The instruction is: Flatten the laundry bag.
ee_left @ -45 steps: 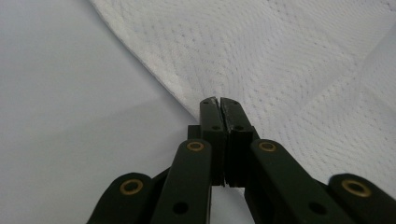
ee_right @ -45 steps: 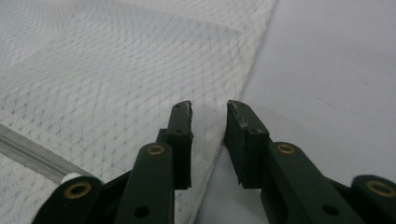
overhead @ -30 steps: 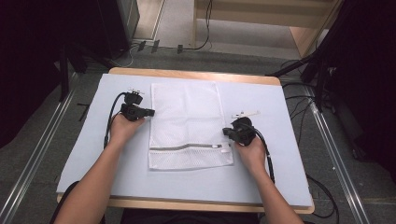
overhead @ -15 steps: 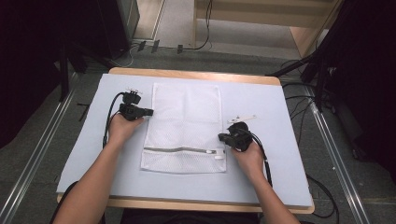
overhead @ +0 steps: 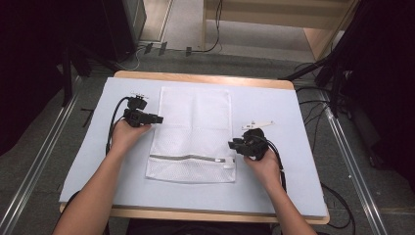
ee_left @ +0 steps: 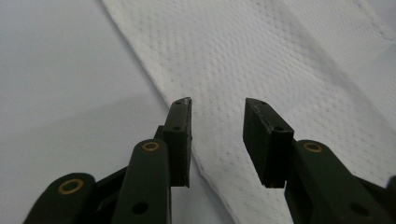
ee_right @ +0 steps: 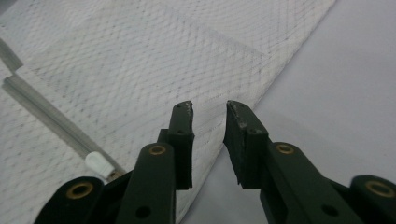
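Sliding mesh bag nearer and left, now squaring up; my left gripper and right gripper both gaping apart at its side edges, clamping next I reckon

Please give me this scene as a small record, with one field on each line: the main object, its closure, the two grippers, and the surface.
object: white mesh laundry bag, lying flat
closure: zipper across the near end, white pull tab at its right end
left gripper: open, at the bag's left edge
right gripper: open, at the bag's right edge, near the pull tab
surface: pale blue mat on a wooden table
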`<state>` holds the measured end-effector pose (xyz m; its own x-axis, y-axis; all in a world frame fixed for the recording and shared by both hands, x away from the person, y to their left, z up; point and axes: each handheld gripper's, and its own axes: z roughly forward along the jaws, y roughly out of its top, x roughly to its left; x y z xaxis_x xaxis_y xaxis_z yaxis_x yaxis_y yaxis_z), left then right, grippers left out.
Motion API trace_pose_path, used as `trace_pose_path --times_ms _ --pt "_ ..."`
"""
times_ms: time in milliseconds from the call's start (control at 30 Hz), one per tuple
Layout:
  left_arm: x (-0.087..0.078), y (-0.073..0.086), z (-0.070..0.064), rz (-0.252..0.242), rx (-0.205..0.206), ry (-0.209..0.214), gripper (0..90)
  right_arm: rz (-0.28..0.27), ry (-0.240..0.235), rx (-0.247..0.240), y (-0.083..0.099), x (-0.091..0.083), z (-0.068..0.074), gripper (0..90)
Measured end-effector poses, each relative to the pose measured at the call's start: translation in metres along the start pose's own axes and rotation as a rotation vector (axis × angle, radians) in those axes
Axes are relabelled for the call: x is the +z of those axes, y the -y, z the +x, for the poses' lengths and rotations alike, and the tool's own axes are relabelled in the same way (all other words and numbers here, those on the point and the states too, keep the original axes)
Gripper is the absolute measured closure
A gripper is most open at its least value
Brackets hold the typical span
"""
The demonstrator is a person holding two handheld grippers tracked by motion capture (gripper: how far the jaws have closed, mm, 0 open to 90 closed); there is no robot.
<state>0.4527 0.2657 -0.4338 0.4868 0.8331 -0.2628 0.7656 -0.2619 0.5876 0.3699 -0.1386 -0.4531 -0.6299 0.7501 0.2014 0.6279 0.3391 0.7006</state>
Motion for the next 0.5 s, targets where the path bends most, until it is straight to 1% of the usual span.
trace_pose_path --times_ms 33,133,200,233,267,300,500 --pt "-0.002 0.0 -0.002 -0.002 0.004 0.006 61.4 0.0 0.0 0.0 0.0 0.0 0.0 69.6" --pt "-0.009 0.002 -0.005 0.0 0.004 0.03 51.2 -0.022 -0.014 0.001 0.003 -0.009 0.004 64.7" --pt "-0.014 0.003 -0.008 -0.011 0.008 0.026 47.4 -0.027 -0.031 0.005 0.007 -0.012 0.006 63.2" --pt "-0.016 0.004 -0.009 -0.016 0.007 0.029 46.4 -0.023 -0.039 -0.002 0.01 -0.013 0.008 62.9" --pt "-0.017 0.004 -0.011 -0.013 0.007 0.043 45.5 -0.019 -0.042 -0.01 0.012 -0.014 0.009 62.9" --pt "-0.019 0.005 -0.012 -0.01 0.011 0.044 44.8 -0.016 -0.049 -0.018 0.016 -0.016 0.012 62.4" --pt "-0.023 0.007 -0.027 -0.016 0.049 0.068 44.4 -0.022 -0.067 -0.024 0.023 -0.021 0.018 62.5"
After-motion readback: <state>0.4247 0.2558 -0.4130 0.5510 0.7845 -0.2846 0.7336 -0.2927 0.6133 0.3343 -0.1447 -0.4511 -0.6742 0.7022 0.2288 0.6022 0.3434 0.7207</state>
